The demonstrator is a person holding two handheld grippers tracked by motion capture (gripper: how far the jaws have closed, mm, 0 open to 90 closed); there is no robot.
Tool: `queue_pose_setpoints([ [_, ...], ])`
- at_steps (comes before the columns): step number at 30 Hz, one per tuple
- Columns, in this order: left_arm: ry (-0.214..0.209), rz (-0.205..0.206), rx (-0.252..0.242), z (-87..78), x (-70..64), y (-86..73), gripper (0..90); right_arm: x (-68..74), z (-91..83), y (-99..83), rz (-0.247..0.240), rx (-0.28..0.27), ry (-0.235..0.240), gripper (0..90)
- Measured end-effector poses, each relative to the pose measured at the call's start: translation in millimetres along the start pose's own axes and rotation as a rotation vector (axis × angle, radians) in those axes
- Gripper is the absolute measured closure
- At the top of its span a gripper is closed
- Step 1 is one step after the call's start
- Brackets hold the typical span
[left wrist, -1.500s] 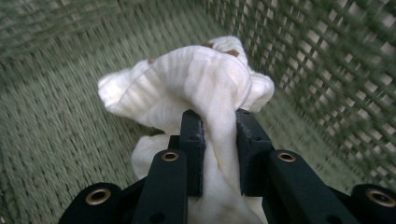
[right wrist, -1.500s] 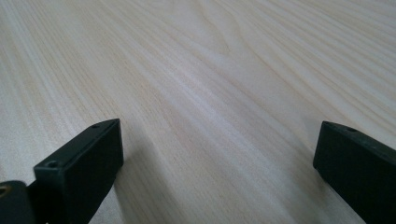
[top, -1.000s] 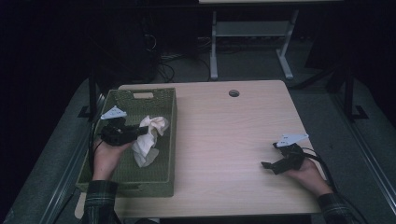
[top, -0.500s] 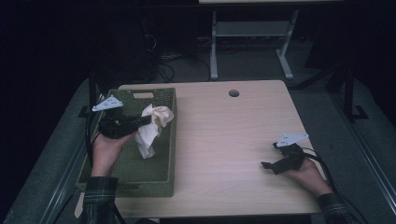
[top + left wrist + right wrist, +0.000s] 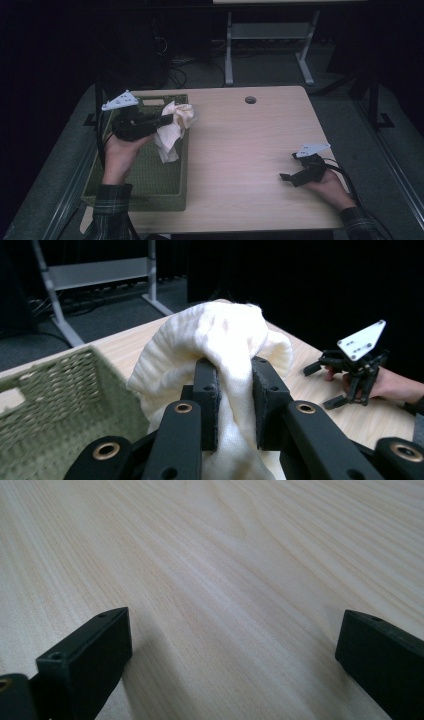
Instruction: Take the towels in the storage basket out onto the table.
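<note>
The left gripper (image 5: 167, 119) had its jaws pinched on a cream cloth (image 5: 172, 131), held up at the upper left of the high view, above the right wall of the green basket (image 5: 135, 185). The cloth hung clear of the basket floor, so the lifting looked done; carrying it over the counter (image 5: 240, 150) and setting it down seemed left. The right gripper (image 5: 286, 176) rested at the lower right, jaws spread wide over bare wood.
</note>
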State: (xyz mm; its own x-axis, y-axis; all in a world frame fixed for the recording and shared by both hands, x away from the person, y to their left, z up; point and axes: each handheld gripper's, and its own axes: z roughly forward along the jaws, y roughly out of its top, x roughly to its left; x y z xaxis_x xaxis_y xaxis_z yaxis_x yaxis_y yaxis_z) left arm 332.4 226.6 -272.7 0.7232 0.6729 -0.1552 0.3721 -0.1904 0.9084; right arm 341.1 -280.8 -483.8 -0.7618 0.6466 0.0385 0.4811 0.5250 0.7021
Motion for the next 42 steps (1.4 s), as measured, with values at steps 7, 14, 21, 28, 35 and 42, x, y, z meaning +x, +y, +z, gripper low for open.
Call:
queue_pose_setpoints([
  [7, -0.055, 0.026, -0.022, 12.7, -14.6, 12.8, 75.5, 0.0, 0.0, 0.0, 0.0, 0.0, 0.0, 1.3],
  [14, -0.113, 0.047, -0.038, 28.2, -30.9, 24.1, 75.5, 0.0, 0.0, 0.0, 0.0, 0.0, 0.0, 1.3],
  [21, -0.169, 0.053, -0.046, 46.8, -44.5, 28.1, 75.4, 0.0, 0.0, 0.0, 0.0, 0.0, 0.0, 1.3],
  [28, -0.218, 0.079, -0.025, 70.4, -60.1, 27.8, 75.4, 0.0, 0.0, 0.0, 0.0, 0.0, 0.0, 1.3],
  [35, -0.262, 0.109, 0.002, 93.3, -77.8, 24.9, 75.4, 0.0, 0.0, 0.0, 0.0, 0.0, 0.0, 1.3],
  [42, -0.312, 0.12, 0.016, 114.3, -92.9, 19.2, 75.4, 0.0, 0.0, 0.0, 0.0, 0.0, 0.0, 1.3],
])
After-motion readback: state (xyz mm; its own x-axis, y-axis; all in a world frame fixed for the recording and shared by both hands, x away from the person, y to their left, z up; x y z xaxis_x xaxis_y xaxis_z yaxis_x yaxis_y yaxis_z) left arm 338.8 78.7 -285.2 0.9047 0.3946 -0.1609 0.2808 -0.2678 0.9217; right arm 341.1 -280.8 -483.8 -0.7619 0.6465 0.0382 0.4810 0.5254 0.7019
